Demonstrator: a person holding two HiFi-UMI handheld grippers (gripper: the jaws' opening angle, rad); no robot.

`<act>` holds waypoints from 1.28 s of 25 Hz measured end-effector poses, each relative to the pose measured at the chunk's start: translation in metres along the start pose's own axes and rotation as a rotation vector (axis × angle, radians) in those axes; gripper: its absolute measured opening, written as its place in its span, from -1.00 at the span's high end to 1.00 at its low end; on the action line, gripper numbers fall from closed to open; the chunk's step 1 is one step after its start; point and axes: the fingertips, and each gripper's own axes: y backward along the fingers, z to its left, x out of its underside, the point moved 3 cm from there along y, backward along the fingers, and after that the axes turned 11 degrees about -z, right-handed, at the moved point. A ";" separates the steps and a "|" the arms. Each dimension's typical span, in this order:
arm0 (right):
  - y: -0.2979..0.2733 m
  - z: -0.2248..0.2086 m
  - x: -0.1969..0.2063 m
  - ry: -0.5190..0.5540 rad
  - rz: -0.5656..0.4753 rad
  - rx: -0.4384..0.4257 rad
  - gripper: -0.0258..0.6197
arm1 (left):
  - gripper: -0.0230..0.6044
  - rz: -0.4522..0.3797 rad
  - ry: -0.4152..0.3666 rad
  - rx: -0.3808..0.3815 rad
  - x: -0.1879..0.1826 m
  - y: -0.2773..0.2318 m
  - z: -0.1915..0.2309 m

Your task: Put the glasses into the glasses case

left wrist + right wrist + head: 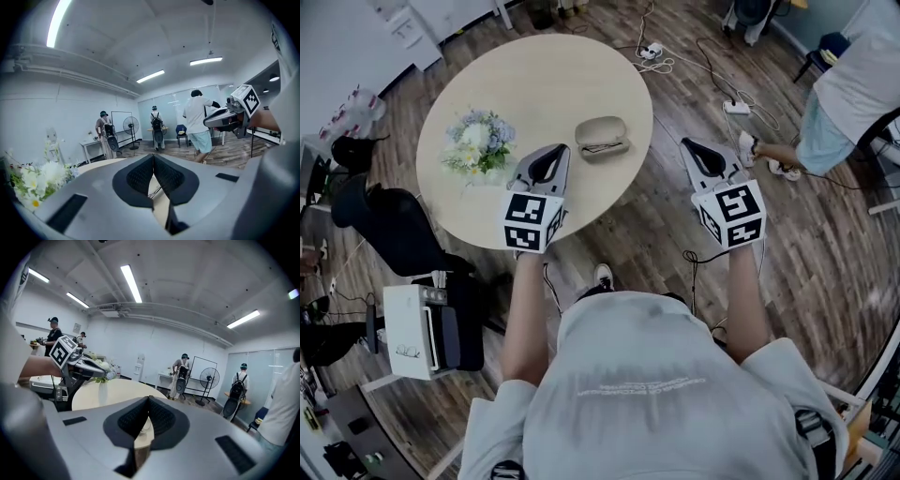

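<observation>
A beige glasses case (602,137) lies open on the round table (544,75), near its right edge. Thin dark glasses (602,147) appear to rest in its near half. My left gripper (555,152) hovers over the table's near edge, just left of the case, jaws shut and empty. My right gripper (692,148) hangs over the wooden floor to the right of the table, shut on nothing. In the left gripper view the jaws (153,157) meet at their tips. The right gripper (148,399) also has its pads pressed together.
A bunch of white and blue flowers (478,142) stands on the table's left side. A black chair (384,220) and a white box (412,333) sit at the left. Cables and a power strip (736,108) lie on the floor. A person (853,84) stands at upper right.
</observation>
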 end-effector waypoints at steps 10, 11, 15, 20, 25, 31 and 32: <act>0.085 -0.016 -0.020 0.021 -0.060 -0.010 0.92 | 0.88 -0.056 -0.051 -0.064 -0.057 0.044 -0.065; 0.092 -0.016 -0.020 0.026 -0.062 -0.010 0.92 | 0.88 -0.058 -0.052 -0.068 -0.059 0.050 -0.071; 0.115 -0.014 -0.024 0.043 -0.076 -0.017 0.92 | 0.88 -0.060 -0.066 -0.076 -0.066 0.064 -0.094; 0.136 -0.011 -0.024 0.070 -0.083 -0.028 0.92 | 0.88 -0.069 -0.080 -0.071 -0.075 0.075 -0.121; 0.147 -0.003 -0.022 0.075 -0.090 -0.044 0.92 | 0.88 -0.029 -0.161 -0.068 -0.076 0.083 -0.138; 0.155 -0.001 -0.016 0.060 -0.091 -0.044 0.92 | 0.88 -0.023 -0.143 -0.044 -0.072 0.087 -0.153; 0.157 -0.001 -0.014 0.058 -0.090 -0.046 0.92 | 0.88 -0.020 -0.143 -0.044 -0.071 0.087 -0.155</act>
